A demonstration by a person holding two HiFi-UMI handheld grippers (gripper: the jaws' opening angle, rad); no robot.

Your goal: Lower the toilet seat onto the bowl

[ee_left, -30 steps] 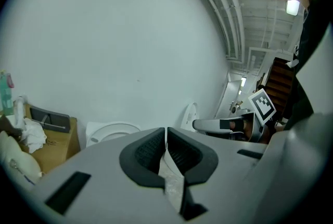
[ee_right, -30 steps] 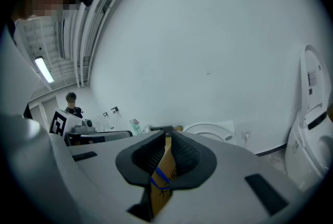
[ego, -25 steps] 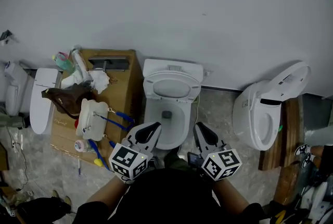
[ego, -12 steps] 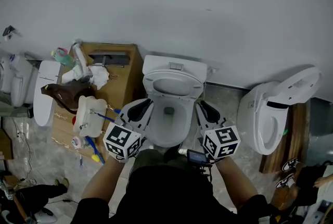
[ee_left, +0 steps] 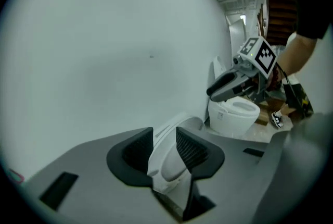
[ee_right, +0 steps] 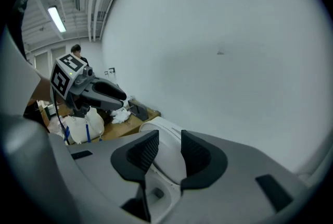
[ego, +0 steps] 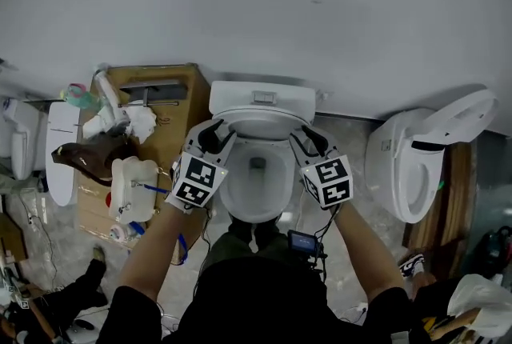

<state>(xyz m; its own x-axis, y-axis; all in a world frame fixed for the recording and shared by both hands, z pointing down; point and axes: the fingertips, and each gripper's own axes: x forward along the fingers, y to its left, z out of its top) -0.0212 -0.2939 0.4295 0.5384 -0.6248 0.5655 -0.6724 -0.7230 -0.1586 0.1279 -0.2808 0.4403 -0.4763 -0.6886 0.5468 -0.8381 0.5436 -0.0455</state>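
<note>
Both straddle raised toilet seat (ego: pixel 260 121) — left gripper (ego: pixel 213 131) just opening, right gripper (ego: pixel 306 135) agape; bowl (ego: pixel 235 192) uncovered.

Soft, even light washes your white wall (ego: pixel 320 6), shadows faint; both gripper views bow into black round edges (a ceiling tube (ee_right: pixel 56 19) glows far left), jaws slightly soft.
</note>
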